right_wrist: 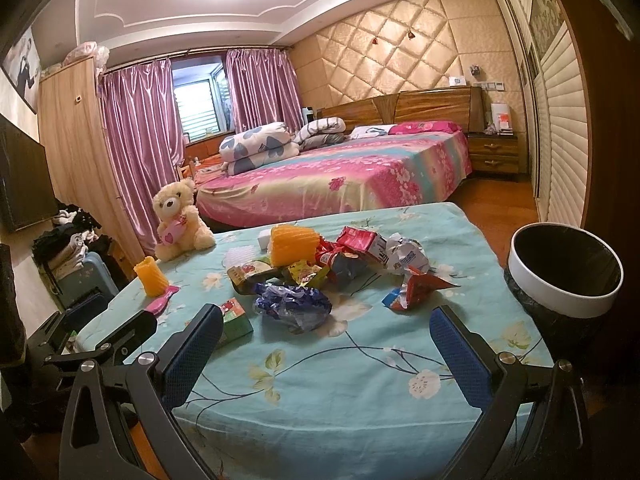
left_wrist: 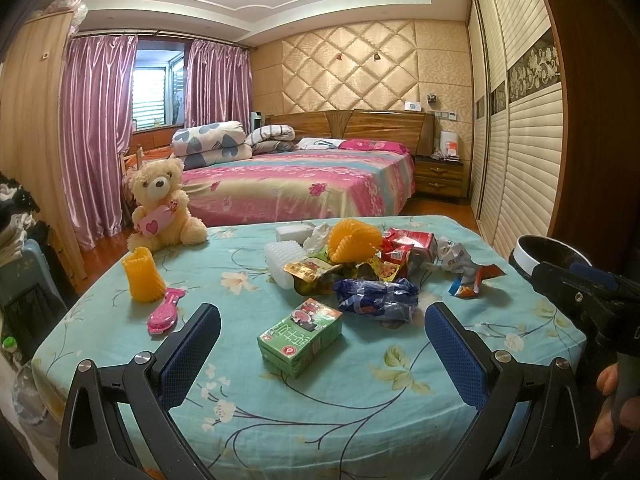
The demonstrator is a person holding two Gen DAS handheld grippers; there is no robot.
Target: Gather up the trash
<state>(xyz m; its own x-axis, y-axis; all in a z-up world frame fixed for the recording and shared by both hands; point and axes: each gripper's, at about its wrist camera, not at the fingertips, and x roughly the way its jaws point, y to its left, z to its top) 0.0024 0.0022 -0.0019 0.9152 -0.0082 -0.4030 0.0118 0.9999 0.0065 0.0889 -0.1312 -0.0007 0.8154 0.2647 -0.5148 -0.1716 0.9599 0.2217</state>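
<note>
Left wrist: left gripper (left_wrist: 322, 320) jaws spread.

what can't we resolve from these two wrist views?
- Trash bin: base cut off in the right wrist view; the right gripper body hides most of it in the left wrist view.
- Green carton: partly behind a right finger in the right wrist view; print too small.
- White foam pieces: partly behind the wrapper pile.
- Bin contents: too dark.

Floral-clothed table (left_wrist: 360, 420) bears wrappers (left_wrist: 376, 296), teddy (left_wrist: 162, 204).
</note>
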